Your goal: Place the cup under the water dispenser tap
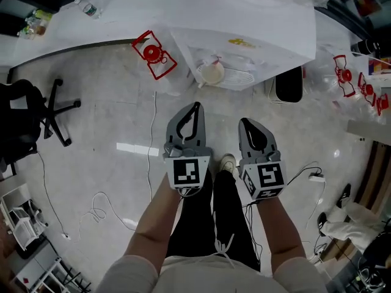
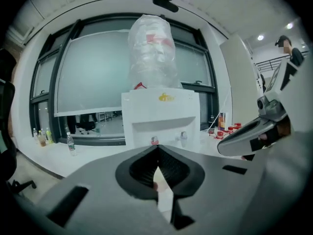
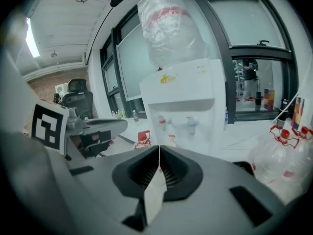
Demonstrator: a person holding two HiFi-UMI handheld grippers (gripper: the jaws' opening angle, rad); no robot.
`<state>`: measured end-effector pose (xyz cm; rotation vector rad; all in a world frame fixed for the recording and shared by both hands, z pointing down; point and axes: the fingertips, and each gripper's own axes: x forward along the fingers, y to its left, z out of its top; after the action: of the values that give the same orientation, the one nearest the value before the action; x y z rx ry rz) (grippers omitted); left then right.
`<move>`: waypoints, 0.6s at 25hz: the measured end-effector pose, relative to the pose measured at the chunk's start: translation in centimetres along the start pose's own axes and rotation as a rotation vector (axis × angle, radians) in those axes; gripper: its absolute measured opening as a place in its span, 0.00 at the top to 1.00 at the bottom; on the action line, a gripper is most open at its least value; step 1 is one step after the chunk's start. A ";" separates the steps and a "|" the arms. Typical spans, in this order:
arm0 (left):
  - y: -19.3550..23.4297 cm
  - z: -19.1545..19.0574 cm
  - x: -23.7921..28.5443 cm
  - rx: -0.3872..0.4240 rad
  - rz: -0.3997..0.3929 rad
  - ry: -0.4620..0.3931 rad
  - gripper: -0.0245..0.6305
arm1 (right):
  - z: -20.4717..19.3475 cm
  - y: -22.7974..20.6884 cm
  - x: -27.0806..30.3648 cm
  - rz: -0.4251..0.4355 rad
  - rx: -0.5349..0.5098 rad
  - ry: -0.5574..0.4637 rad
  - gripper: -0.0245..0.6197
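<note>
The white water dispenser (image 1: 256,44) stands ahead of me, with a wrapped bottle (image 2: 150,50) on top. A pale cup (image 1: 212,73) sits at the left of its drip tray; in the right gripper view the cup (image 3: 170,140) shows just below the red tap (image 3: 162,122). A second tap (image 3: 191,125) is to the right of it. My left gripper (image 1: 195,107) and right gripper (image 1: 244,122) hang side by side above the floor, short of the dispenser. Both are shut with nothing between the jaws. The left gripper view shows both taps (image 2: 154,140) above its closed tips (image 2: 157,149).
A black office chair (image 1: 30,121) stands at the left and a black bin (image 1: 288,84) right of the dispenser. Red jug handles (image 1: 153,54) lie near the dispenser's left corner. Cables (image 1: 98,212) trail on the floor. Empty large bottles (image 3: 288,160) stand at the right.
</note>
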<state>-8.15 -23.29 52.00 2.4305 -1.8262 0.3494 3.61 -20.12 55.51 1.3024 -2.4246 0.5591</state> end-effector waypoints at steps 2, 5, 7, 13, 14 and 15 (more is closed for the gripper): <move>-0.5 1.2 -1.8 -0.012 -0.011 0.017 0.93 | 1.1 0.3 -1.5 -0.010 0.012 -0.004 0.92; -0.9 3.3 -4.9 -0.031 -0.033 0.045 0.93 | 3.4 1.1 -3.8 -0.028 0.020 -0.019 0.92; -0.8 5.4 -6.9 -0.068 -0.045 0.051 0.93 | 5.6 1.8 -5.3 -0.039 0.013 -0.037 0.92; -2.4 12.9 -10.8 -0.116 -0.106 0.014 0.93 | 11.9 2.7 -10.9 -0.079 -0.001 -0.104 0.92; -2.9 14.1 -11.5 -0.126 -0.115 0.008 0.93 | 12.7 2.9 -12.0 -0.082 0.003 -0.111 0.92; -3.2 15.3 -12.2 -0.133 -0.124 0.002 0.93 | 13.4 3.1 -13.0 -0.085 0.006 -0.118 0.92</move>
<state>-6.24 -13.97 34.62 2.4360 -1.6315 0.2139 6.45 -15.76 37.26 1.4723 -2.4484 0.4788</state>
